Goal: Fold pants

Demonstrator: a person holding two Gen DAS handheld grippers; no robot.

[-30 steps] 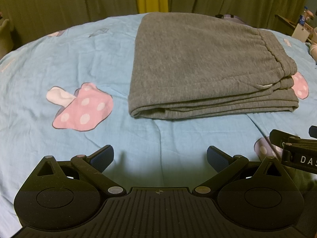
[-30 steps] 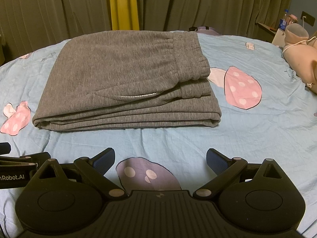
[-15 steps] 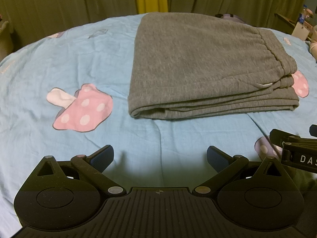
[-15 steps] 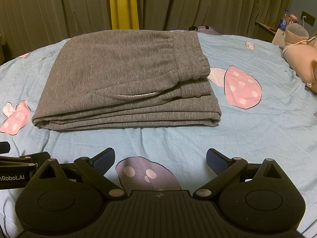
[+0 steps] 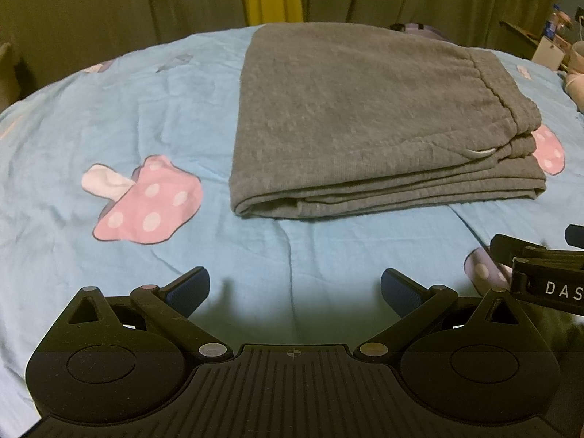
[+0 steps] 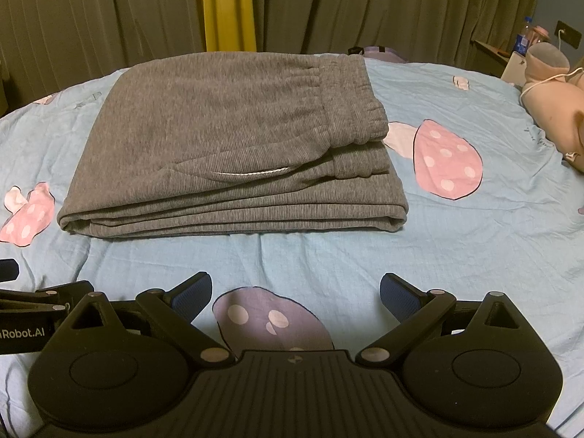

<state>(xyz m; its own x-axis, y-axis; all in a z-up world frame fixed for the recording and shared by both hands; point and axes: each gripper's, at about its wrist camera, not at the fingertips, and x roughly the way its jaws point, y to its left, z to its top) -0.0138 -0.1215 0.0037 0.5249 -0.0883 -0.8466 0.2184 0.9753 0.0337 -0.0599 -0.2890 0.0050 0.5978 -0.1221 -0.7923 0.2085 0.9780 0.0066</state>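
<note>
Grey sweatpants [image 5: 365,120] [image 6: 226,153] lie folded into a flat stack of several layers on a light blue bed sheet [image 5: 109,116] [image 6: 474,241]. The elastic waistband [image 6: 350,109] faces right, and a white drawstring [image 6: 252,173] peeks out at a pocket. My left gripper [image 5: 295,286] hovers open over the sheet, in front of the pants' near edge and apart from it. My right gripper [image 6: 295,288] is open too, above a purple mushroom print [image 6: 270,321], holding nothing. Each gripper's body shows at the edge of the other's view.
Pink mushroom prints [image 5: 146,204] [image 6: 445,160] dot the sheet. Olive curtains with a yellow strip [image 6: 226,3] hang behind the bed. A pale plush toy [image 6: 551,87] lies at the right edge, near a side table with a bottle [image 6: 525,36].
</note>
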